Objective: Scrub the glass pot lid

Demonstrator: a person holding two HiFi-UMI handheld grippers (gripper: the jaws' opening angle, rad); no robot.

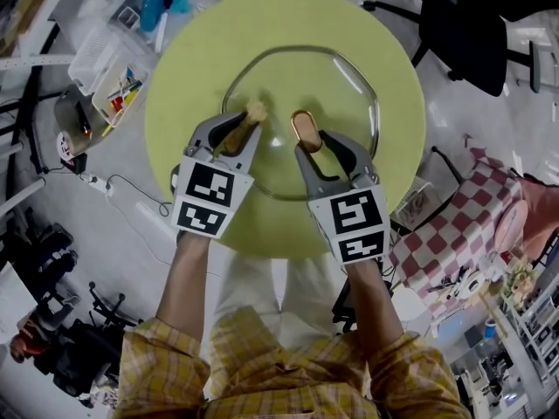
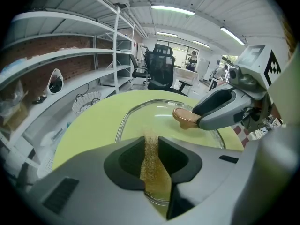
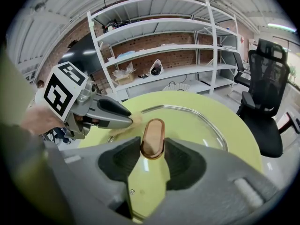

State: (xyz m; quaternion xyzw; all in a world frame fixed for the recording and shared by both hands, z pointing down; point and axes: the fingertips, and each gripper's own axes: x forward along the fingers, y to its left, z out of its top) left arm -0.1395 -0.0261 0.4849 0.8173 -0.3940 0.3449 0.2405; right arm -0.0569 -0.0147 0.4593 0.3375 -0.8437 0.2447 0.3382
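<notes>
The left claw [image 2: 151, 140] is pressed together on a tan scrubbing pad [image 2: 153, 175]. The pad is pinched edge-on between the jaws, its long axis running forward along them, and its frayed tip appears to meet the glass pot lid [image 2: 154, 114] just left of centre. The right claw [image 3: 153, 145] is closed on the lid's oblong copper-coloured handle [image 3: 153, 134], which is gripped across its narrow width, so the handle's long axis points away along the jaws. The lid is thus placed directly under and ahead of both claws. It lies flat, handle up, on the round yellow-green tabletop [image 1: 397, 55], and the left half of the glass is nearest to the pad-bearing left claw. The two claws are held just beside each other and are not seen to touch. The next move is judged to be a sweep of the pad across the glass while the lid is steadied by its handle.
</notes>
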